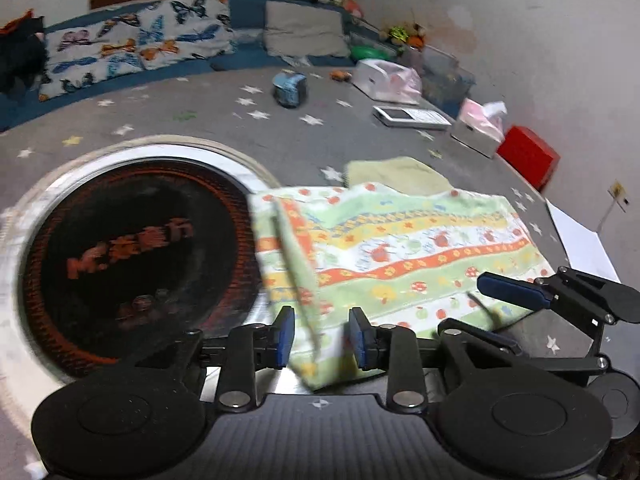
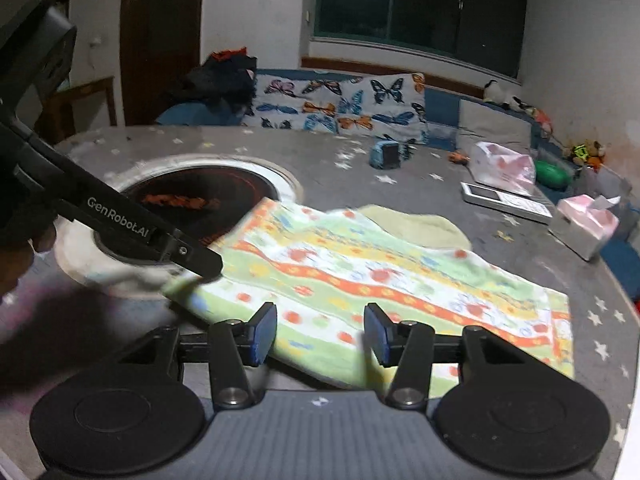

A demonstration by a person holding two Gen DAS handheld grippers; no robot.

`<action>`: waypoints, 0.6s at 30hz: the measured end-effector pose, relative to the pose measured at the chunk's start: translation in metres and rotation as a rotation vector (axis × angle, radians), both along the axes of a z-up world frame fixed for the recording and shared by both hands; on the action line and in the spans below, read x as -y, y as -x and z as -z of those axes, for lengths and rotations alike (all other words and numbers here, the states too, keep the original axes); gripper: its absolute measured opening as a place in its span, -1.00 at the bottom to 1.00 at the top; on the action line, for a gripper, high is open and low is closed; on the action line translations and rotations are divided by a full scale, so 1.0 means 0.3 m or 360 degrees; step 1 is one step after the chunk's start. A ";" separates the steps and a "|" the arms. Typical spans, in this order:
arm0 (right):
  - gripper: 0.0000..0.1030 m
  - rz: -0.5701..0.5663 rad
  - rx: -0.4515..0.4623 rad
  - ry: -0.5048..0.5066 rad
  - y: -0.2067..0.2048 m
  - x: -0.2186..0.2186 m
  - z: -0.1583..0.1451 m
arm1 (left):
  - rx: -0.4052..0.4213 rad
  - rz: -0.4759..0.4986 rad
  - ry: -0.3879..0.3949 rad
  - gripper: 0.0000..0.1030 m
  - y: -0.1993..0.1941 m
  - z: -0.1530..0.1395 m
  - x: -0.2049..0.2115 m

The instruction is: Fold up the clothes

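A towel [image 1: 400,248] [image 2: 380,280] striped in green, orange and yellow with small prints lies spread on the grey star-patterned table [image 1: 280,136]. Its near left edge is folded up in a raised strip. That strip stands between the pads of my left gripper [image 1: 322,338], with a gap on each side, so the jaws are open. From the right wrist view the left gripper [image 2: 208,270] touches the towel's left corner. My right gripper [image 2: 320,334] hovers open over the towel's near edge, nothing pinched; it also shows as the right gripper [image 1: 472,304] at the towel's right corner.
A pale yellow-green cloth [image 1: 396,176] [image 2: 420,224] lies under the towel's far edge. A round black hotplate [image 1: 132,260] sits in the table to the left. A tissue box [image 1: 480,128], red box [image 1: 528,156], white device [image 1: 412,117] and blue object [image 1: 290,88] stand behind.
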State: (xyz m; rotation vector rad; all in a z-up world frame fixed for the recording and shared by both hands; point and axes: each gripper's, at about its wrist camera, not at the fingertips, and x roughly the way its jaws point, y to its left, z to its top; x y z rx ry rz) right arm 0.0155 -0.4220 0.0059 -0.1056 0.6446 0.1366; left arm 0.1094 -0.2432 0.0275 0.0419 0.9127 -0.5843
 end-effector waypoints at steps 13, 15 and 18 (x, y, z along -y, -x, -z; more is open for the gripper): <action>0.30 0.0054 -0.0020 -0.0103 -0.081 -0.122 0.004 | 0.0061 -0.0164 -0.0086 0.36 0.080 -0.017 -0.190; 0.50 0.0097 -0.0025 -0.0096 -0.070 -0.125 0.003 | 0.0061 -0.0163 -0.0069 0.47 0.103 -0.010 -0.195; 0.54 0.0159 -0.0056 -0.0119 -0.054 -0.118 0.004 | 0.0080 -0.0169 -0.0062 0.72 0.136 -0.002 -0.192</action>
